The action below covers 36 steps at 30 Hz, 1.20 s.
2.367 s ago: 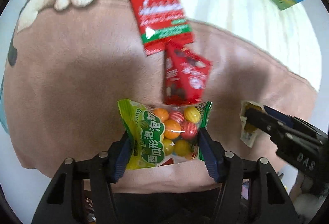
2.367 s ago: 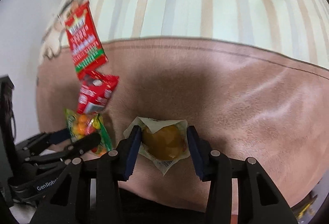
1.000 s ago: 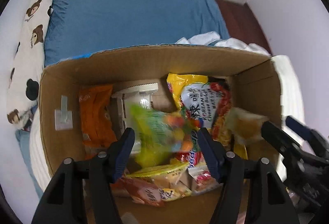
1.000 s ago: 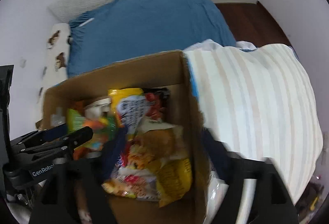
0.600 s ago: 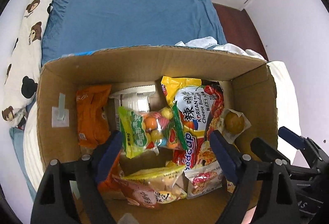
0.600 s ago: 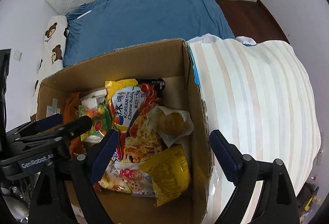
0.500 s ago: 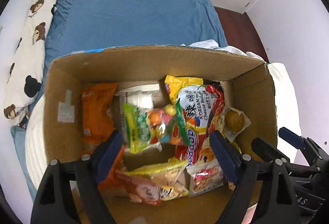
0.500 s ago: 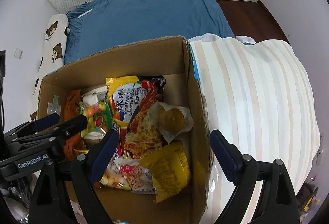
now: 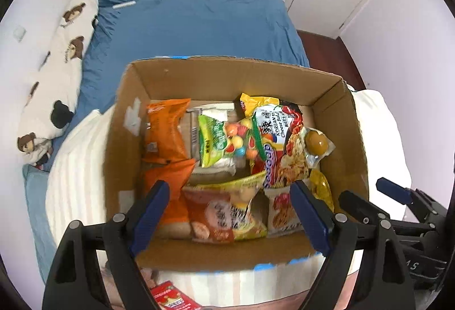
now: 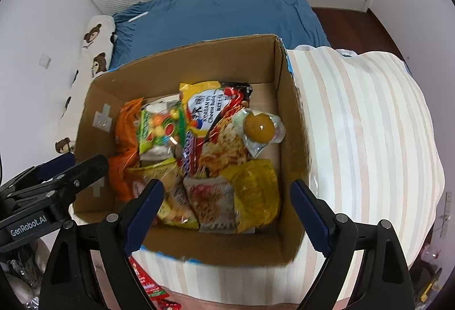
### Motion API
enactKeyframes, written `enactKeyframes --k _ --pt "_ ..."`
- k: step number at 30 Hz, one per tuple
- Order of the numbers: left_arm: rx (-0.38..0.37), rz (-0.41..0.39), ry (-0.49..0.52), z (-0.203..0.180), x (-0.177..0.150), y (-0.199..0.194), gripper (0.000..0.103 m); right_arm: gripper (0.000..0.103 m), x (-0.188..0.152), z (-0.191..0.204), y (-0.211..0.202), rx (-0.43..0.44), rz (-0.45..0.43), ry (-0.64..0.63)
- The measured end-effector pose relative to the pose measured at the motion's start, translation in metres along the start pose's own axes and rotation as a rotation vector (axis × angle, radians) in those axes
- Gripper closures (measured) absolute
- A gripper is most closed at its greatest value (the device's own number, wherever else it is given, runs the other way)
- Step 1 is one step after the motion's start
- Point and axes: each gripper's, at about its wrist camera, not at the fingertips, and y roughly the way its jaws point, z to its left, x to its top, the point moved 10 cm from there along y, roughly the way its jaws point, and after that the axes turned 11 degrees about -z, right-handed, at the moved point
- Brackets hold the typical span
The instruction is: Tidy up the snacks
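A blue bed (image 9: 196,25) backs the cardboard box (image 9: 227,71). Both the left claw (image 9: 230,213) and right claw (image 10: 227,213) gape empty above it. Ahead of them, the light, crinkly candy bag (image 9: 224,139) is probably best pinched at its seam.

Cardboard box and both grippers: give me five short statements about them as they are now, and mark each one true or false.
1. The green candy bag lies inside the cardboard box. True.
2. The left gripper is shut on a snack. False: its jaws stand wide apart with nothing between them.
3. The clear pouch with the round yellow piece rests on the red noodle packet, at the box's right side. True.
4. The right gripper holds the clear pouch. False: it is open and empty, above the box.
5. The box stands on a bare wooden table. False: it sits on the striped bedding, with the blue sheet beyond it.
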Motion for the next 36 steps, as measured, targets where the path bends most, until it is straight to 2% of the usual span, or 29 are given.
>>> enactKeyframes --k 5,12,18,29,33,36 --pt "0.029 -0.115 0.022 0.002 -0.015 -0.043 0.017 0.011 -0.011 0.005 -0.029 -0.031 -0.081 -0.046" --pt "0.03 -0.2 0.031 -0.002 -0.036 -0.087 0.017 0.011 -0.028 0.017 -0.076 -0.028 -0.173 -0.079" --pt "0.045 -0.304 0.034 -0.004 -0.057 -0.129 0.017 0.011 -0.052 0.021 -0.114 -0.026 -0.238 -0.081" --pt "0.051 -0.385 0.038 -0.008 -0.077 -0.168 0.017 0.011 -0.086 0.03 -0.16 0.009 -0.306 -0.062" --pt "0.075 -0.384 0.003 0.007 -0.093 -0.169 0.017 0.009 -0.1 0.033 -0.156 0.03 -0.288 -0.043" --pt "0.13 -0.349 -0.053 0.038 -0.123 -0.159 0.017 0.008 -0.131 0.047 -0.13 0.096 -0.192 -0.041"
